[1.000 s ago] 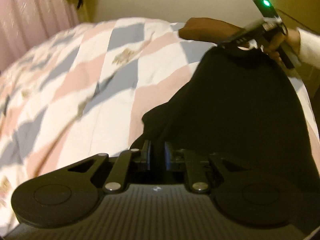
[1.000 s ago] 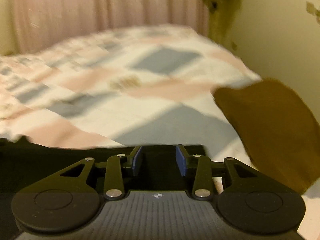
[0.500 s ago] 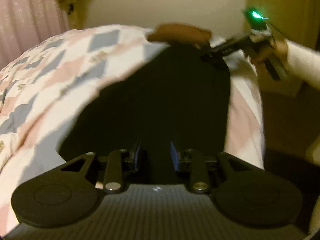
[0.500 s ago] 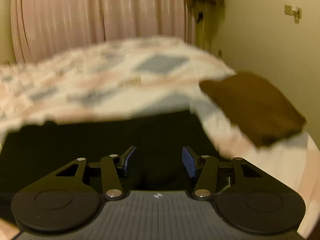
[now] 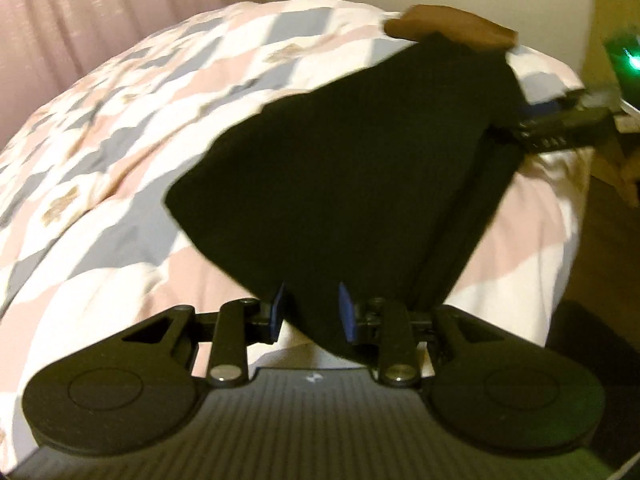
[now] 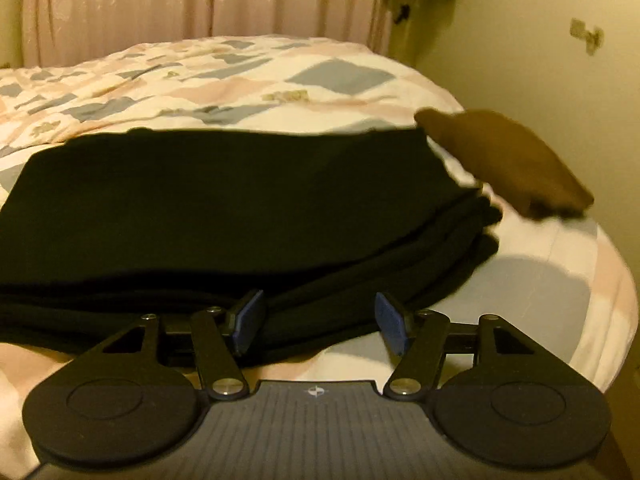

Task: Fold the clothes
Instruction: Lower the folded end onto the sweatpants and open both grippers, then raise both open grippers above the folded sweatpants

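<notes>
The soft black garment point(image 6: 224, 208) lies folded in 3 or 4 matte layers on the quilted bed point(image 6: 280, 80), long axis running 9 to 3 o'clock, its near edge between the spread right gripper point(image 6: 318, 322), the left gripper point(image 5: 311, 312) spread around its corner.

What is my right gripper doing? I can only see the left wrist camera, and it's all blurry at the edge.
Observer: The right gripper is open, its jaws wide apart at the black garment's near edge.
Operator: Is the black thing folded?
Observer: Yes, that edge shows several stacked layers.
Operator: Is anything on the wall by the bed?
Observer: A small wall fitting, too blurred to identify.
</notes>
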Tool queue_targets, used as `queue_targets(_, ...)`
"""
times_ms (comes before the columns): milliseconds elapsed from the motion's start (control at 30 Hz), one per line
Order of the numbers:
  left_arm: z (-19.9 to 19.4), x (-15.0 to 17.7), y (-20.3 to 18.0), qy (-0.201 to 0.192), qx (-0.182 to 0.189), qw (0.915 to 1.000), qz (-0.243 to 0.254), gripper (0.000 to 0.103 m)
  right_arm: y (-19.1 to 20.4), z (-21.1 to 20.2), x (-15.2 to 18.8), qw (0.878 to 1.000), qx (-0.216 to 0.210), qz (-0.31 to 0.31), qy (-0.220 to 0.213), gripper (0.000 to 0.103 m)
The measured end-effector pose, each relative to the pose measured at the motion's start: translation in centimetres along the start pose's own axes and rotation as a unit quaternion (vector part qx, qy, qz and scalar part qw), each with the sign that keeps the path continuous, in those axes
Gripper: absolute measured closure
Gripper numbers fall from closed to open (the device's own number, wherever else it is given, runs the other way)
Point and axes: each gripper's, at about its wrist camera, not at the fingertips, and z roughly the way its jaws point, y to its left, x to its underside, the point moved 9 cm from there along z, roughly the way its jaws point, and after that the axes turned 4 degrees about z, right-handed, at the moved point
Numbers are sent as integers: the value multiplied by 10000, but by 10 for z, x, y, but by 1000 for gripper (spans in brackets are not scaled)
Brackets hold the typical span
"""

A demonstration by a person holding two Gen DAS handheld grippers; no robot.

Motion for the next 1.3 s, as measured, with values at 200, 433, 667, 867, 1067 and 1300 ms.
queue_targets(200,-39,-9,-4,-269,-224,9994,17,76,-3,-41,-16,9984,-129,443,-318,40)
queue_targets(433,-71,-9,-13,-443,-408,9982,39,72,-2,-93,-12,9956,-91,608,-702,36)
queue_targets(667,-101,-2,-26,-597,-557,9966,66,67,-10,-142,9,9909,-60,1001,-897,34)
queue_targets(867,-128,7,-40,-837,-683,9941,-72,62,-17,-183,25,9866,8,1238,-1067,30)
queue_targets(1067,-146,18,-55,-951,-712,9927,-185,61,-18,-207,36,9862,138,1132,-1197,24)
queue_targets(1300,-162,16,-60,-1093,-833,9903,-215,56,-16,-212,33,9859,156,1195,-1162,22)
